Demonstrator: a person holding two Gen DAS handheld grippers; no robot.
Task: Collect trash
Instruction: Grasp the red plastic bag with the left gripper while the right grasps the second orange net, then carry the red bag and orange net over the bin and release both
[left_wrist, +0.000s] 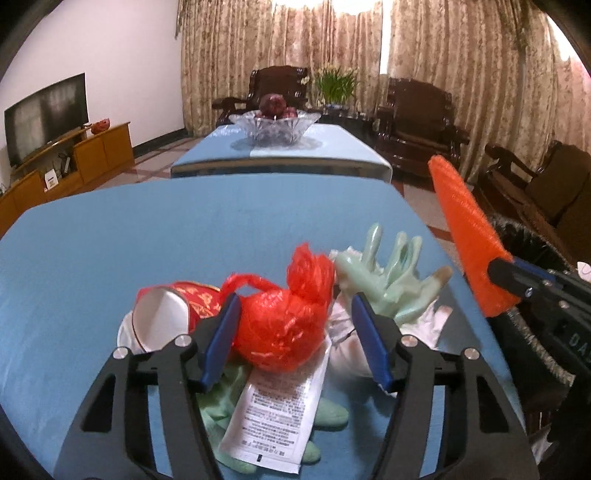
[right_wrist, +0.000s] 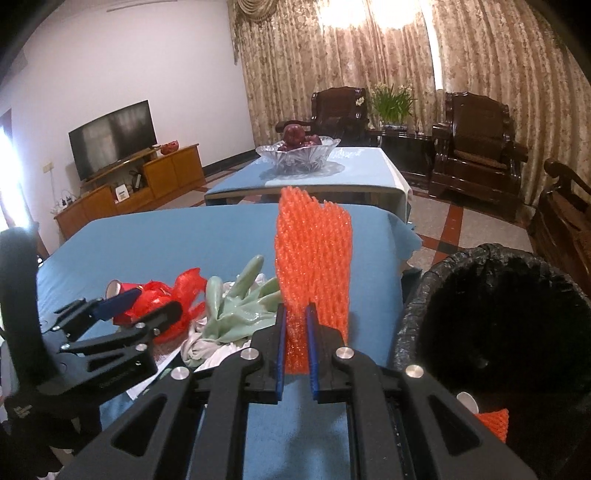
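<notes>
Right tool (right_wrist: 296, 345) pinches upright orange foam net (right_wrist: 314, 258) beside black-lined bin (right_wrist: 413, 314). Left tool (left_wrist: 291, 332) spread around crinkled red bag (left_wrist: 284, 321).

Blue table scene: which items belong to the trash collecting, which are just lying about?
Job: orange foam net in right gripper, red plastic bag, green glove, paper cup, white sachet, lined bin.
Bystanders: fruit bowl, TV, armchairs.

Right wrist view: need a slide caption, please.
Right gripper pinches upright orange foam fruit net beside black-lined trash bin; open left gripper brackets red plastic bag.
</notes>
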